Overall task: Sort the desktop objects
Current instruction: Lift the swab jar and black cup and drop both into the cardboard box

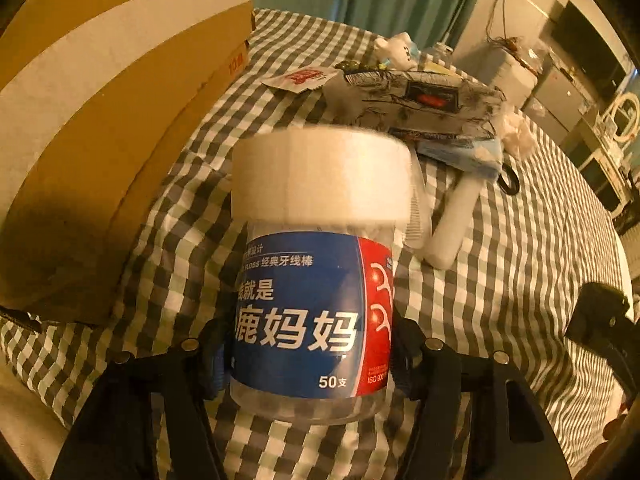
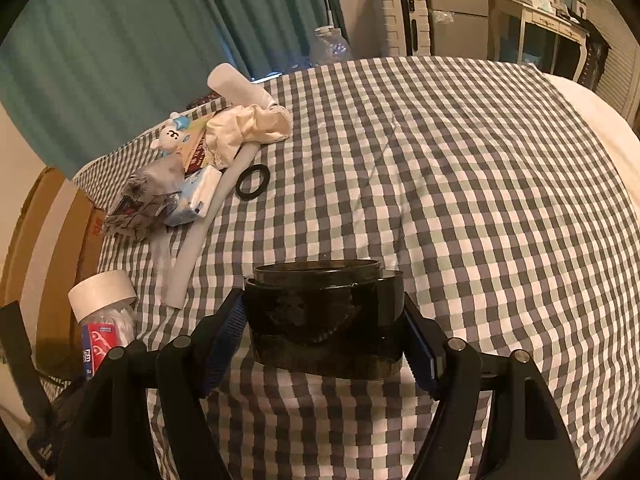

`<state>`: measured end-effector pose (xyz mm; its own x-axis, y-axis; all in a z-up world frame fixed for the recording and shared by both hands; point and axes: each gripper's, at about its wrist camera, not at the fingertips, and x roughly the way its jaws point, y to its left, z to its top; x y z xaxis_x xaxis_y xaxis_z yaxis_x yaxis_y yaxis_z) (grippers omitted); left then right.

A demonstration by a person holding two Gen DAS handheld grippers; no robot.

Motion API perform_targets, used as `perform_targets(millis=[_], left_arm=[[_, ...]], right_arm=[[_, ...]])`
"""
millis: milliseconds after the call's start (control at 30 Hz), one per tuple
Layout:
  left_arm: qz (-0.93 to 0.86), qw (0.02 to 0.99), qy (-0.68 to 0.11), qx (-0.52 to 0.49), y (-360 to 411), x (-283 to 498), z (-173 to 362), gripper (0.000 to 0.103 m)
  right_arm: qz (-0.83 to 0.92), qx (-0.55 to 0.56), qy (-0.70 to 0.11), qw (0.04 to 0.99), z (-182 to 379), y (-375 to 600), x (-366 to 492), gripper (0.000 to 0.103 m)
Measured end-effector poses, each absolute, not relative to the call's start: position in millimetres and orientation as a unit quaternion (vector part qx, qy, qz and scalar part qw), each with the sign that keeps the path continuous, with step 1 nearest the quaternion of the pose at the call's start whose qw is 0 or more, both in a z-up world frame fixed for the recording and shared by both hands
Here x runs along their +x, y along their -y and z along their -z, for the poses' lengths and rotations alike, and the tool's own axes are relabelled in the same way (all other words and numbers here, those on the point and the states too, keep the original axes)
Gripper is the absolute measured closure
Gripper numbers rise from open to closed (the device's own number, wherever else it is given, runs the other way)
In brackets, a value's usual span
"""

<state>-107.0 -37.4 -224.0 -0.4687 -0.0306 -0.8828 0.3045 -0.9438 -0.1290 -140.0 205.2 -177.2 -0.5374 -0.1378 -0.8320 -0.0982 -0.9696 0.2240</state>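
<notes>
Floss jar is clamped by left gripper, black jar by right gripper; cardboard box at ten o'clock is judged next.

A home bedroom: checked bedcover, teal curtains, a suitcase and dressing table.

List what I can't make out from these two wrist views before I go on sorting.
- Floss jar, left wrist view: the lid is blurred, and its base hides whether it rests on the checked cloth.
- Black jar, right wrist view: too dark to see contents; whether it stands on the cloth or is lifted is unclear.
- Cardboard box: cut off by the left edge in both views.
- Pile of items: overlapping, labels too small.
</notes>
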Motion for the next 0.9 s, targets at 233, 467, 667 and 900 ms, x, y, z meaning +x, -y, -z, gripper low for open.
perform_targets(millis=[233, 467, 667, 900], left_arm=[[0.845, 0.082, -0.167, 0.502, 35.6, -91.5, 199.3, 0.041], [0.849, 0.030, -0.177, 0.497, 20.9, -79.4, 151.8, 0.041], [0.858, 0.006, -0.161, 0.487, 13.0, -65.2, 116.0, 0.041], [0.888, 0.007, -0.149, 0.436, 23.3, -48.3, 78.7, 0.041]], right_arm=[[0.871, 0.478, 0.111, 0.013, 162.5, -202.2, -134.0, 0.030], [0.884, 0.455, 0.109, 0.021, 123.7, -195.3, -99.2, 0.030], [0.897, 0.429, 0.102, 0.019, 91.6, -190.0, -76.0, 0.030], [0.913, 0.397, 0.087, 0.033, 54.7, -174.7, -54.9, 0.030]])
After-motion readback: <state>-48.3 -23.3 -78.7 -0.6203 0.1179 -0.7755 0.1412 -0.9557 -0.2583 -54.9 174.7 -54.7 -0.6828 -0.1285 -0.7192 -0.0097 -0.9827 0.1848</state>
